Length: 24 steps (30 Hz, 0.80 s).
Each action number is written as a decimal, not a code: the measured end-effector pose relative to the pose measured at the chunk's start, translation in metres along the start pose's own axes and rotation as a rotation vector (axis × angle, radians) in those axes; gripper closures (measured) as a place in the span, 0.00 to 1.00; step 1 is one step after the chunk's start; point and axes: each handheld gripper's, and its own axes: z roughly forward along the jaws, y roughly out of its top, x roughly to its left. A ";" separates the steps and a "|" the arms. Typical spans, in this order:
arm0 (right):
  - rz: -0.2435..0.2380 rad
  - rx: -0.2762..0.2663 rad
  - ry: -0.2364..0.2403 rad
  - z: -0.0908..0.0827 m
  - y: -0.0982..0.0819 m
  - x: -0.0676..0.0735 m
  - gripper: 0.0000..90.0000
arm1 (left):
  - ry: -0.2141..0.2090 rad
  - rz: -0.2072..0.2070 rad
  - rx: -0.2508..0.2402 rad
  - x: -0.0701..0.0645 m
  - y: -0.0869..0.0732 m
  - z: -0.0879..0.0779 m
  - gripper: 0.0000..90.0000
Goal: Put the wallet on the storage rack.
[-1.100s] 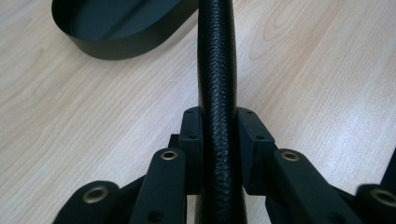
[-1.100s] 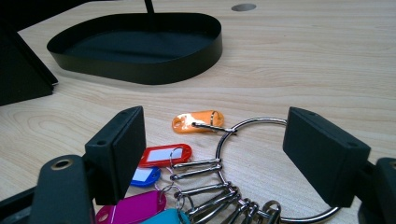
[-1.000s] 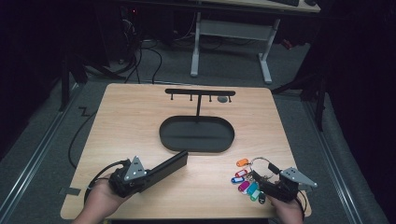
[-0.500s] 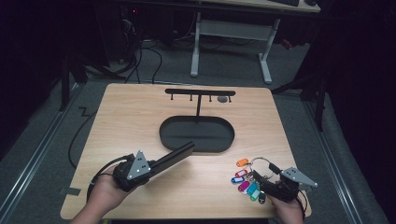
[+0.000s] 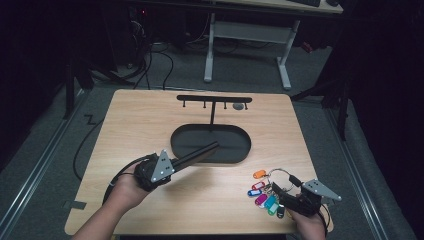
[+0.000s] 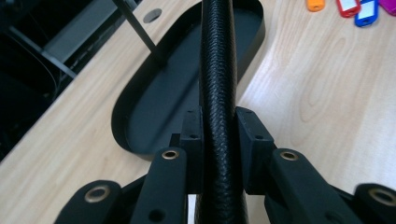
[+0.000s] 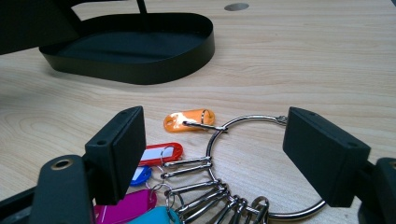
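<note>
My left gripper (image 5: 175, 164) (image 6: 219, 128) is shut on a long black textured case (image 5: 200, 154) (image 6: 218, 56), held edge-up and raised off the table. The case's far end reaches over the near rim of the black oval tray (image 5: 247, 145) (image 6: 122, 122). At the front right, my right gripper (image 5: 281, 194) (image 7: 222, 145) stands open, its jaws either side of a metal key ring (image 5: 281, 173) (image 7: 247, 117) lying on the table. Several coloured tags (image 5: 261, 192) hang from the ring, among them an orange tag (image 7: 189, 120).
A black T-shaped hook rack (image 5: 214, 98) rises from the tray's far side. A small round hole (image 5: 239, 106) sits in the wooden table (image 5: 140, 125) near the back. Desk legs and cables stand on the floor beyond the table's far edge.
The left gripper has carried the black case up and toward the tray, so its tip now hangs over the tray's rim. The right gripper and keys have stayed put.
</note>
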 end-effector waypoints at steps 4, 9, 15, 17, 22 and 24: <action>0.000 -0.002 -0.004 -0.001 0.000 -0.001 0.24 | 0.014 0.050 -0.004 0.003 0.005 0.009 0.84; 0.004 -0.001 -0.007 -0.002 -0.001 -0.002 0.24 | 0.020 0.091 -0.006 0.010 0.010 0.019 0.84; 0.004 -0.004 -0.012 -0.004 -0.001 -0.004 0.24 | 0.021 0.128 -0.004 0.018 0.017 0.031 0.83; 0.005 -0.002 -0.013 -0.004 -0.002 -0.004 0.24 | 0.022 0.135 0.002 0.019 0.019 0.034 0.83; 0.003 -0.002 -0.013 -0.004 -0.001 -0.004 0.24 | 0.028 0.177 0.001 0.026 0.024 0.048 0.83; 0.002 -0.001 -0.012 -0.004 -0.001 -0.003 0.24 | 0.034 0.196 0.003 0.027 0.027 0.053 0.83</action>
